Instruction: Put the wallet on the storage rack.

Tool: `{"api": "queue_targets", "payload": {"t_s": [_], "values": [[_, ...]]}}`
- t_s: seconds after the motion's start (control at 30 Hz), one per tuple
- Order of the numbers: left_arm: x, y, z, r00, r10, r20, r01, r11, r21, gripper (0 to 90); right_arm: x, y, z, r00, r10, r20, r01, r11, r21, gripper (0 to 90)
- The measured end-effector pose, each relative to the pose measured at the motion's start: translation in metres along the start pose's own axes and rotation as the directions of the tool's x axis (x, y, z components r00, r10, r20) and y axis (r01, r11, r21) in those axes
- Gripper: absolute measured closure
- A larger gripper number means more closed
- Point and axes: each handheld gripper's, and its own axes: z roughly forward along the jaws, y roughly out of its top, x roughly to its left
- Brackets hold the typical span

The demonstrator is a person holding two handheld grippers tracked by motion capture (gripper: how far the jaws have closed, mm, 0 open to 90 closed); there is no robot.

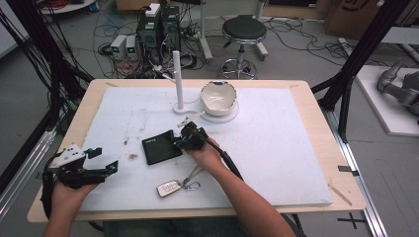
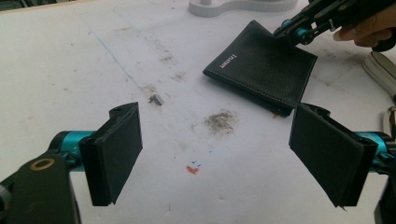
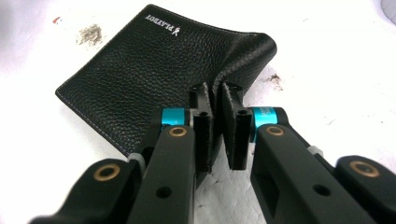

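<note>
1. The left claw [image 1: 101, 159] is held over the near left corner of the desk [image 1: 296, 163], its jaws spread wide with nothing between them. In the left gripper view its pads [image 2: 116, 149] frame bare, smudged desk surface.
2. From the left claw, the black wallet [image 1: 161, 146] lies ahead and to the right, well apart from it; the right claw is plainly the nearer one.
3. The wallet is seen lying flat near the middle of the desk, slightly toward the near edge, with its longer side running roughly left to right.
4. The right claw [image 1: 179, 141] is pressed together on the wallet's right edge. In the right gripper view the leather at that corner [image 3: 243, 51] is seen buckled upward where it is pinched between the pads [image 3: 201, 126], while the rest of the wallet is kept flat on the desk.
5. A lift of the wallet by this pinched edge is judged to be the likely next move; the far side would then hang down.
6. A car key with a ring [image 1: 170, 187] lies near the near edge, just beside the right forearm.
7. A white bowl [image 1: 218, 98] stands toward the far edge beside a white post stand [image 1: 178, 79]; the bowl appears empty.
</note>
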Motion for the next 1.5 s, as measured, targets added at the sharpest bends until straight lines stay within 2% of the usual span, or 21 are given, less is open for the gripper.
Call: {"api": "queue_targets", "payload": {"t_s": [0.1, 0.37, 0.4, 0.6, 0.67, 0.77, 0.8, 0.97, 1.2, 1.27, 1.33, 1.5], "values": [[0.0, 0.0, 0.0, 1.0, -0.004, -0.001, 0.004, 1.0, -0.004, 17.3, 0.0, 0.0, -0.001, 0.9999, 0.007, -0.007, -0.007, 1.0, -0.003, 85.5], [0.002, 0.0, -0.001, 1.0, -0.008, -0.003, 0.008, 0.9999, -0.008, 17.3, 0.001, 0.004, -0.015, 0.9999, -0.01, 0.004, 0.011, 0.998, -0.064, 86.0], [0.003, 0.0, -0.002, 1.0, -0.008, -0.004, 0.008, 0.9999, -0.009, 17.3, 0.0, 0.006, -0.021, 0.9997, -0.022, 0.013, 0.023, 0.996, -0.087, 86.0], [0.003, 0.0, -0.002, 1.0, -0.008, -0.003, 0.008, 0.9999, -0.01, 17.3, -0.001, 0.013, -0.042, 0.9981, -0.043, 0.045, 0.049, 0.99, -0.135, 86.1], [0.003, 0.0, -0.001, 1.0, -0.009, -0.003, 0.009, 0.9999, -0.009, 17.3, -0.004, 0.014, -0.056, 0.9973, -0.035, 0.064, 0.046, 0.983, -0.18, 86.2], [0.003, 0.001, 0.001, 1.0, -0.009, -0.001, 0.009, 0.9999, -0.01, 17.3, -0.008, 0.015, -0.063, 0.9972, -0.022, 0.071, 0.035, 0.982, -0.185, 86.3], [0.003, 0.002, 0.002, 1.0, -0.005, 0.001, 0.005, 1.0, -0.008, 17.3, -0.012, 0.015, -0.071, 0.9959, -0.022, 0.088, 0.038, 0.98, -0.194, 86.4], [0.002, 0.003, 0.005, 1.0, -0.003, 0.006, 0.003, 1.0, -0.007, 17.3, -0.02, 0.018, -0.086, 0.9936, -0.009, 0.112, 0.034, 0.974, -0.223, 86.5], [0.003, 0.005, 0.009, 0.9999, -0.005, 0.01, 0.005, 0.9999, -0.013, 17.2, -0.027, 0.024, -0.106, 0.9884, -0.022, 0.15, 0.056, 0.972, -0.23, 86.7], [0.003, 0.006, 0.01, 0.9999, -0.004, 0.014, 0.004, 0.9999, -0.012, 17.3, -0.029, 0.03, -0.117, 0.9845, -0.032, 0.173, 0.073, 0.968, -0.24, 86.7], [0.003, 0.006, 0.01, 0.9999, -0.004, 0.015, 0.004, 0.9999, -0.012, 17.3, -0.03, 0.031, -0.12, 0.9835, -0.028, 0.179, 0.072, 0.967, -0.245, 86.7], [0.003, 0.007, 0.011, 0.9998, -0.004, 0.017, 0.005, 0.9999, -0.015, 17.3, -0.04, 0.038, -0.142, 0.9738, -0.019, 0.227, 0.082, 0.958, -0.273, 86.6]]}}
